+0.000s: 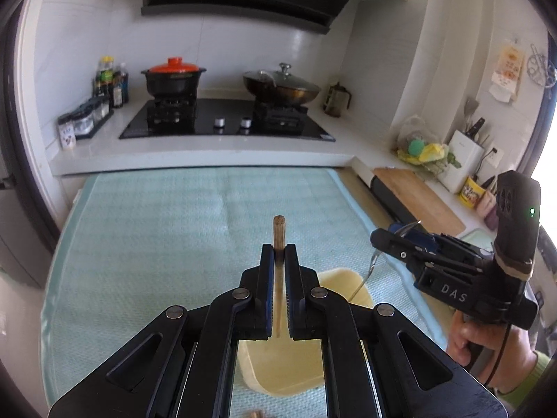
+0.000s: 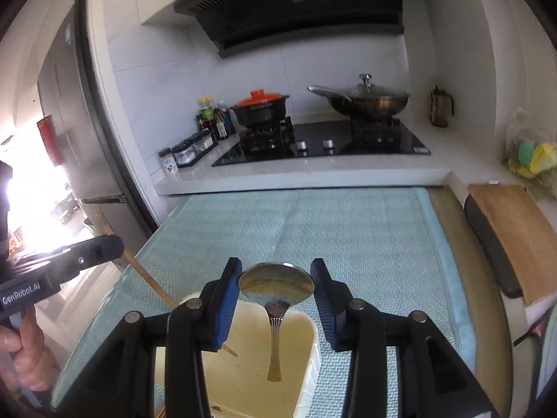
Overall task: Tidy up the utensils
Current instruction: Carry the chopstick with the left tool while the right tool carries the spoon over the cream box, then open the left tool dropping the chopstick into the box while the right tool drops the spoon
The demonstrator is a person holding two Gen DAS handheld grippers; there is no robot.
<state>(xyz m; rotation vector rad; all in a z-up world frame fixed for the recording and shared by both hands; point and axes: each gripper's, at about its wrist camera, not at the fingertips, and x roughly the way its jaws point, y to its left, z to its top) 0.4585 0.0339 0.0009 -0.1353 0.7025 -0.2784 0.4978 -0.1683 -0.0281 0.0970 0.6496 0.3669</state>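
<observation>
The left gripper [image 1: 278,254] is clamping a slender round wooden chopstick [image 1: 279,231] between nearly closed jaws. The chopstick's long axis is running along the fingers, its blunt end projecting beyond the fingertips and its lower end pointing down toward the pale cream rectangular plastic container [image 1: 278,365]. In the right wrist view, that lower end is reaching over the container's left rim.

The right gripper [image 2: 276,275] is positioned directly above the container [image 2: 243,348], its blue-padded jaws standing wide. A polished steel spoon [image 2: 276,285] is hanging between them, bowl uppermost and level with the fingertips, handle descending into the container. The bowl edges lie close to both pads; whether they are touching cannot be determined.

Both grippers are tilting downward over the container, which is resting on the light green woven table mat [image 2: 365,244]. The right gripper is the nearer to the container's centre; the left is approaching from the container's left side.
</observation>
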